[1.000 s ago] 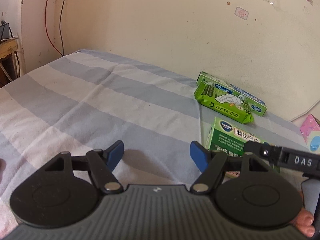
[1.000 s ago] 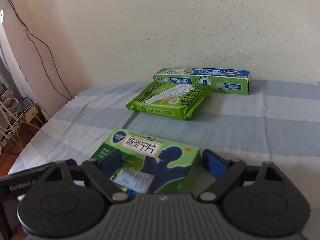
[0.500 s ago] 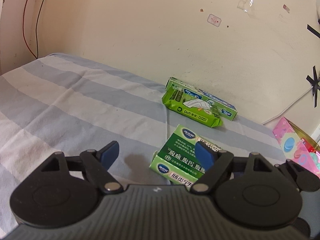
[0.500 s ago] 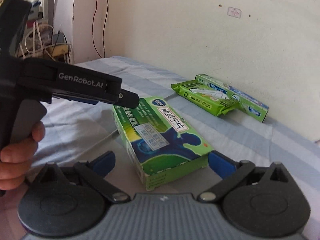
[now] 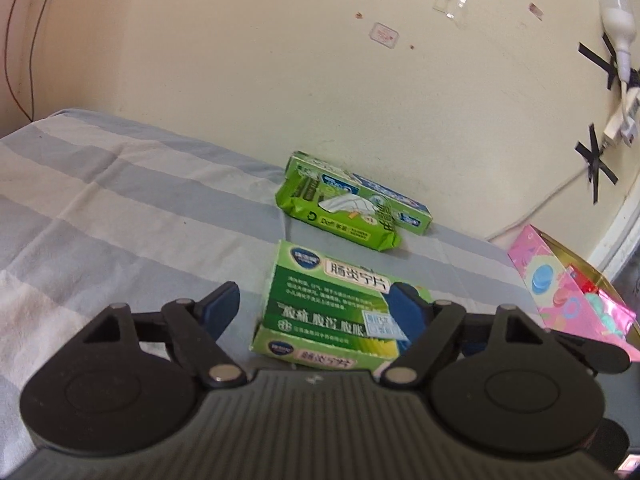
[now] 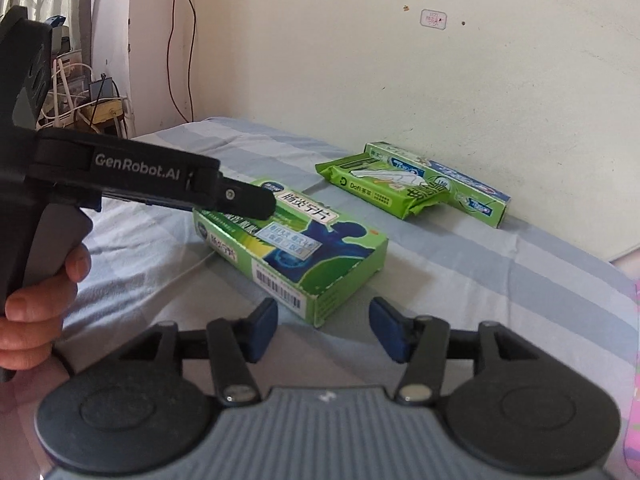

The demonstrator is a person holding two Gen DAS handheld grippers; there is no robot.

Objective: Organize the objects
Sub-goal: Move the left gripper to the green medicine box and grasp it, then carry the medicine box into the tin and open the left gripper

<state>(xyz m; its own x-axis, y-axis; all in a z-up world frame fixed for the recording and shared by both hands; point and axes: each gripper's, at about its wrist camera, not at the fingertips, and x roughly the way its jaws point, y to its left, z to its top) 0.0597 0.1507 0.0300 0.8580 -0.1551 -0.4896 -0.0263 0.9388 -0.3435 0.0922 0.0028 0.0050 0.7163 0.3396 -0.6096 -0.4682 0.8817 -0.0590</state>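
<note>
The green medicine box (image 6: 294, 246) lies flat on the striped sheet (image 5: 120, 208), right in front of both sets of tongs. The left tongs (image 5: 316, 308) reach over its near end: one blue pad sits over the box's right side, the other hangs clear of it to the left, and the box lies only partly in the gap, so nothing is clamped and the jaws stand apart. Whether that right pad actually touches the cardboard I cannot tell. The right tongs (image 6: 324, 326) sit just short of the box's barcoded corner, which points into the gap between their pads; their jaws have just been closing, but the pads are clear of the box with nothing between them. A hand (image 6: 34, 312) grips the handle of the left tongs at the edge of the right view. Beyond the box, further ahead of the tongs, a green wipes packet (image 5: 340, 216) rests against a long toothpaste carton (image 5: 400, 208) by the wall (image 5: 280, 60). Off to the right of the left tongs sits a pink box (image 5: 568, 292).
</note>
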